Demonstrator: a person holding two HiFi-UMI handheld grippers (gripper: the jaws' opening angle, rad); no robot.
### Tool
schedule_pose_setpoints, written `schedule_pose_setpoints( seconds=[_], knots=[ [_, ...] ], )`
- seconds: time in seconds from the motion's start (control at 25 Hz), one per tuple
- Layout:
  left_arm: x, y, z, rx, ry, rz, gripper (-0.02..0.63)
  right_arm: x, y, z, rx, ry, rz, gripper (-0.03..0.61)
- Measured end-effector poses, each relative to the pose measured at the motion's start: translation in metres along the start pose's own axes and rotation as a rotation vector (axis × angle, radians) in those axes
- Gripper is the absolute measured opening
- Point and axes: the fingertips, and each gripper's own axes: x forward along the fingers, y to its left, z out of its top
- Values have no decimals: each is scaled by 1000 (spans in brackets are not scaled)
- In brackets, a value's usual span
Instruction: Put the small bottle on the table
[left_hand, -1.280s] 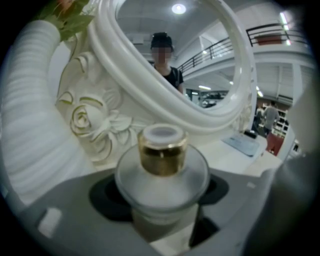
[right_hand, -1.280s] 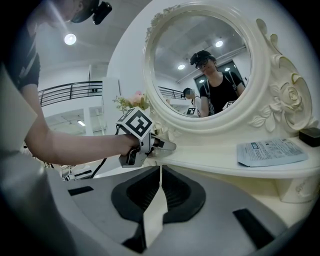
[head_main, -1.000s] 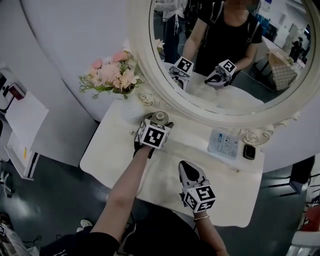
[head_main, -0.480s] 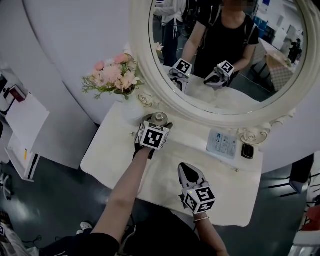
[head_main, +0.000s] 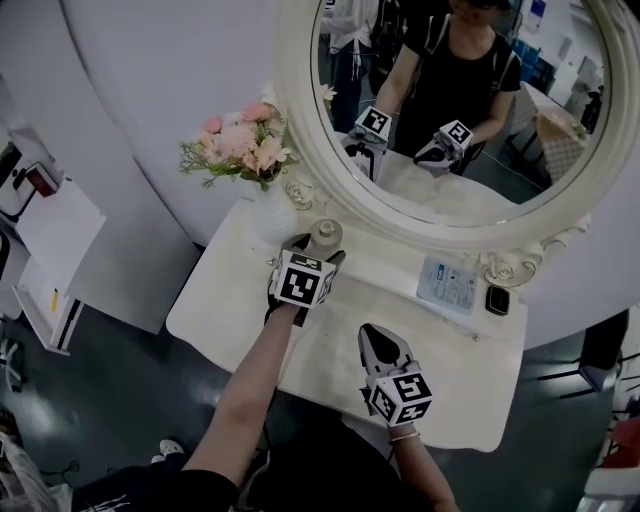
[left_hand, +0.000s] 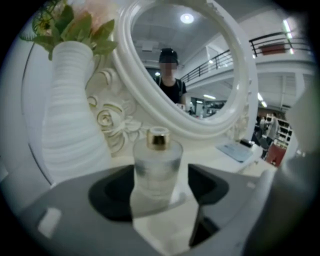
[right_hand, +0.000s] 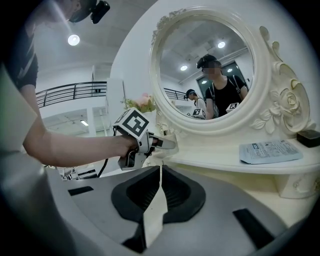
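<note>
Left gripper (head_main: 320, 247) has opened round the frosted, gold-capped small bottle (left_hand: 158, 172) on the white desk (head_main: 225, 300), right gripper (head_main: 372, 332) closed; next, likely a straight retreat.

oval mirror (head_main: 297, 140): white carved frame, upright | white ribbed vase (head_main: 268, 215): just beside the frame's lower left, holding pink flowers (head_main: 240, 150) with green leaves | pale blue printed leaflet (head_main: 450, 285): flat, below the frame | small black object (head_main: 497, 300): just right of leaflet
</note>
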Motion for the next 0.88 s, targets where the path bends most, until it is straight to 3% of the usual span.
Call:
schedule_pose_setpoints(
  seconds=[0.28,0.88],
  knots=[
    [-28,-4,-4,-39,-40,4,321,-5,11,1,-16,-11,8,6],
    [-103,-18,-22,-52,-150,48,130,-15,26,10,-49,-42,9,6]
  ],
)
